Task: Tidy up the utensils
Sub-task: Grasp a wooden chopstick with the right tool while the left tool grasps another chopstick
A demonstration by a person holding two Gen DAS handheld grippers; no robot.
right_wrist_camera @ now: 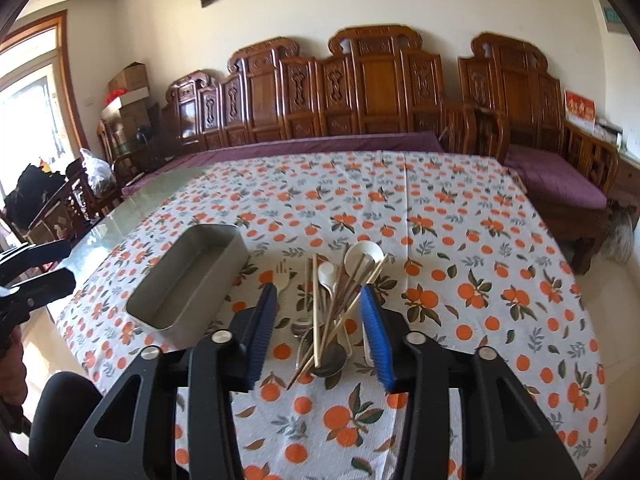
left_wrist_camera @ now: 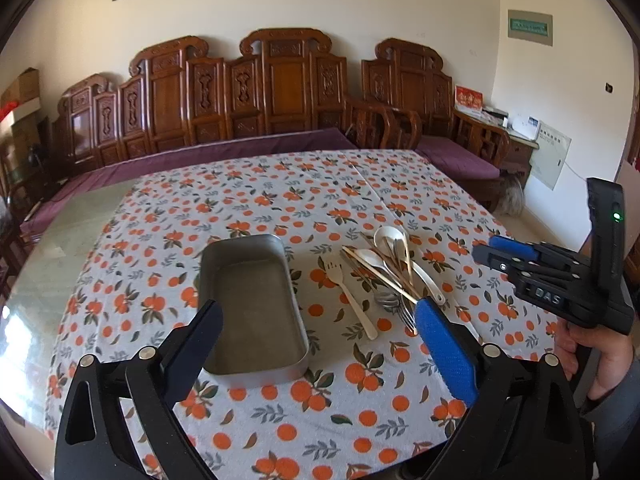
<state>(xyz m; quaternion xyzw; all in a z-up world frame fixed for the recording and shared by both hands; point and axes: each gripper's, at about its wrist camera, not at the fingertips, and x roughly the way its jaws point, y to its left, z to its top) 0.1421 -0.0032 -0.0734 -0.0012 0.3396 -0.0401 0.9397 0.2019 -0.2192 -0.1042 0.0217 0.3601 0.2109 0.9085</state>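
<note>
- metal tray [left_wrist_camera: 256, 312]: rectangular, open-topped, empty; it rests on the orange-print tablecloth [left_wrist_camera: 304, 420], just left of the utensil heap.
- utensil pile [right_wrist_camera: 336, 304]: wooden chopsticks [right_wrist_camera: 316, 312], white spoons [right_wrist_camera: 365, 256], a white fork [left_wrist_camera: 348, 292] and metal cutlery lie crossed over one another beside the tray; the white fork sits a little apart on the tray side.
- right gripper [right_wrist_camera: 320, 336]: jaws partly open, nothing between the pads; in its own view the blue pads frame the near end of the pile from above, not yet touching it.
- left gripper [left_wrist_camera: 320, 344]: jaws spread wide and empty; it hangs over the near end of the tray, one finger at each side of it in the left wrist view.
- step in hand (judged): the right gripper is approaching for a first pick from the heap.
- doing it well (judged): choose one piece that lies on top or at the edge, such as a chopstick or the separate fork, not a buried one.
- align the pads across the handle's narrow width and close near its middle so that it does not swing when lifted.
- lift straight up first, since crossed chopsticks may drag their neighbours along.
- lay each piece lengthwise in the tray; the left gripper can steady the tray wall if it slides on the cloth.
</note>
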